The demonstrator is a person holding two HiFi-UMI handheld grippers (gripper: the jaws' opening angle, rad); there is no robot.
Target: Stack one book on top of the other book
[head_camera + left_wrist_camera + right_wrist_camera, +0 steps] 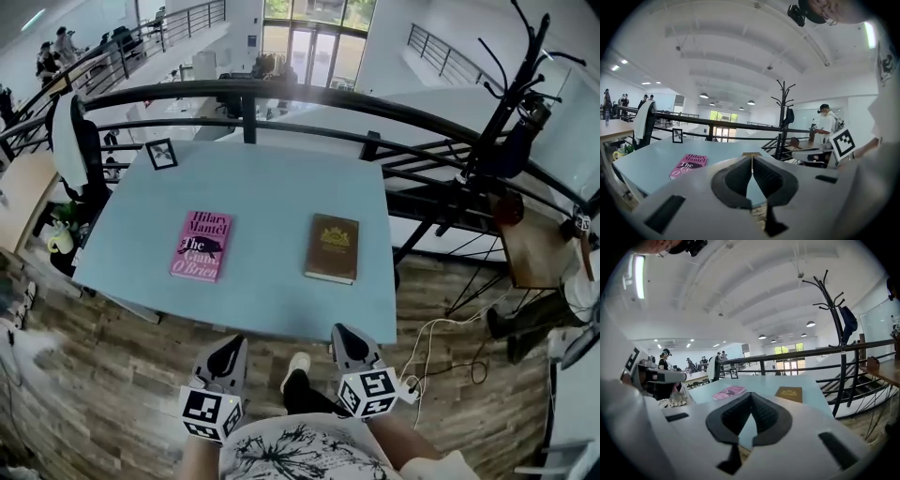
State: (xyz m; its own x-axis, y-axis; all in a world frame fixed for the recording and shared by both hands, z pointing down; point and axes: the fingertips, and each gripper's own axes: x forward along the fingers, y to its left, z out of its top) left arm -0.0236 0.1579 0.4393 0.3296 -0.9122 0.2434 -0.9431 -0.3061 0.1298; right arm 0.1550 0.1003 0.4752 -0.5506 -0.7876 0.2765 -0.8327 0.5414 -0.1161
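We hold both tongs clenched with nothing in them. The left gripper (228,346) has its jaws pressed together, pads meeting along one line, and so does the right gripper (345,334). Neither touches anything. Both hang over the wooden floor (141,375), just short of the near edge of the light blue table (272,183), each with its marker cube (211,412) towards our body.

The pink book (202,246) reads "Hilary Mantel" at the top, then "The" and "O'Brien" in white; the word between them we cannot fully read. A dark figure sits at mid-cover. The brown book (332,247) carries a gold emblem, and its lettering is too small to read.

Both books lie flat and face up on the table, the pink one to the left, the brown one to the right, well apart and unstacked. A small framed picture (161,153) stands at the far left corner.
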